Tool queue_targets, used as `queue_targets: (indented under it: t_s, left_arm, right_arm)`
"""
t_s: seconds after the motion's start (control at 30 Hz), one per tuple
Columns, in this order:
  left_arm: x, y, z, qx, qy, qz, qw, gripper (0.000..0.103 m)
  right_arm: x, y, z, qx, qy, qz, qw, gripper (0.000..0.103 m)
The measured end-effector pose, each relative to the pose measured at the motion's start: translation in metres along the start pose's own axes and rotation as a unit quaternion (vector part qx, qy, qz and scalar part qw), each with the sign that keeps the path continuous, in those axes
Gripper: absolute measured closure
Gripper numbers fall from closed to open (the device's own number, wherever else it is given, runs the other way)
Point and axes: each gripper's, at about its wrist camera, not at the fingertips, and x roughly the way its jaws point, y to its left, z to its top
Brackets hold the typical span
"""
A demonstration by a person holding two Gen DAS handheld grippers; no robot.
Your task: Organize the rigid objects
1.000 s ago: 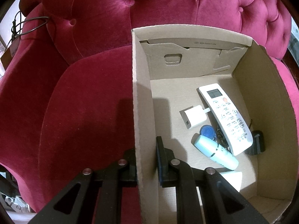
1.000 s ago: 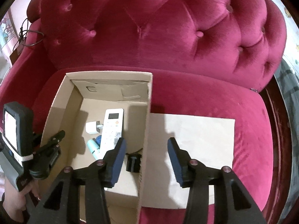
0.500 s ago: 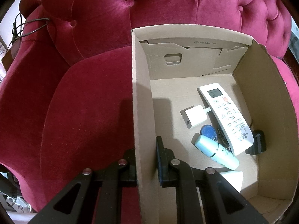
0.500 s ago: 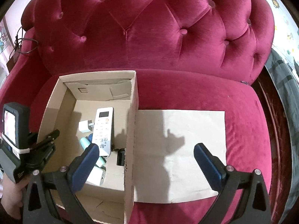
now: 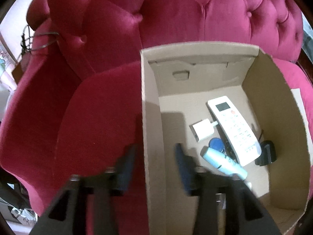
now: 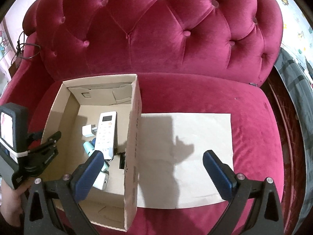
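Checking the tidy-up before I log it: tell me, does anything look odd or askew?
Little stands out. In the cardboard box, the remote lies askew, overlapping the blue tube. A flat cardboard sheet lies loose on the sofa.

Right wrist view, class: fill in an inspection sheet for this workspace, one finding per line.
Surface: red tufted sofa; flat cardboard sheet on the seat.
Job's things: cardboard box holding white remote, white charger, light blue tube, black adapter.
Clutter: nothing seen.
Grippers: left hand-held gripper opening, straddling the box wall; right hand-held gripper open, empty.
Cables: dark cord at the sofa arm.
Surroundings: grey cloth at right.
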Motion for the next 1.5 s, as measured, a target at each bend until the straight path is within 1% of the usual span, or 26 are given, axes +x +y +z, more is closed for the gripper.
queue_targets:
  t_s: [0.03,0.1,0.13,0.2,0.3,0.43,0.5,0.57,0.7,0.9,1.1,1.2,1.37,1.5]
  left_arm:
    - [-0.003,0.0,0.0,-0.002,-0.003,0.0,1.0,0.033]
    - [-0.01,-0.001,0.0,-0.005,-0.006,-0.006,0.9999,0.013]
    - [-0.015,-0.001,-0.001,-0.006,-0.009,-0.012,0.9999,0.01]
    - [-0.021,-0.003,-0.002,-0.008,-0.01,-0.02,0.9997,0.0]
    - [-0.034,-0.006,-0.004,-0.013,-0.012,-0.033,0.9993,0.0]
    - [-0.056,-0.011,-0.002,-0.01,-0.021,-0.033,0.9992,0.0]
    - [-0.066,-0.014,-0.003,-0.007,-0.021,-0.029,0.9993,0.0]
    - [-0.074,-0.017,-0.005,-0.001,-0.019,-0.035,0.9992,0.0]
    - [-0.096,-0.023,-0.013,0.008,-0.029,-0.023,0.9993,0.0]
    - [-0.122,-0.03,-0.024,0.004,-0.034,-0.018,0.9993,0.0]
    - [-0.149,-0.034,-0.033,-0.006,-0.041,-0.012,0.9991,0.0]
    - [-0.163,-0.037,-0.038,-0.008,-0.05,-0.008,0.9987,0.0]
    - [-0.185,-0.046,-0.047,-0.008,-0.059,-0.012,0.9981,0.0]
    - [-0.204,-0.053,-0.053,-0.006,-0.074,-0.013,0.9971,0.0]
  right_arm:
    - [-0.002,0.0,-0.001,0.0,-0.001,0.001,1.0,0.0]
    - [-0.005,-0.001,-0.002,-0.001,-0.004,0.003,1.0,0.0]
    - [-0.007,-0.001,-0.003,-0.001,-0.005,0.004,1.0,0.0]
    - [-0.011,-0.001,-0.004,-0.001,-0.009,0.005,1.0,0.0]
    - [-0.018,-0.002,-0.007,0.004,-0.014,0.005,1.0,0.0]
    - [-0.029,-0.005,-0.01,0.007,-0.02,0.006,1.0,0.0]
    - [-0.037,-0.005,-0.013,0.006,-0.027,0.006,1.0,0.0]
    - [-0.043,-0.006,-0.015,0.006,-0.03,0.007,0.999,0.0]
    - [-0.059,-0.01,-0.021,0.007,-0.041,0.009,0.999,0.0]
    - [-0.082,-0.017,-0.029,0.01,-0.054,0.013,0.998,0.0]
    - [-0.104,-0.024,-0.042,0.008,-0.068,0.007,0.998,0.0]
    - [-0.116,-0.028,-0.047,0.006,-0.08,0.005,0.997,0.0]
    - [-0.136,-0.034,-0.055,0.003,-0.093,0.002,0.996,0.0]
    - [-0.154,-0.039,-0.063,-0.002,-0.108,-0.001,0.994,0.0]
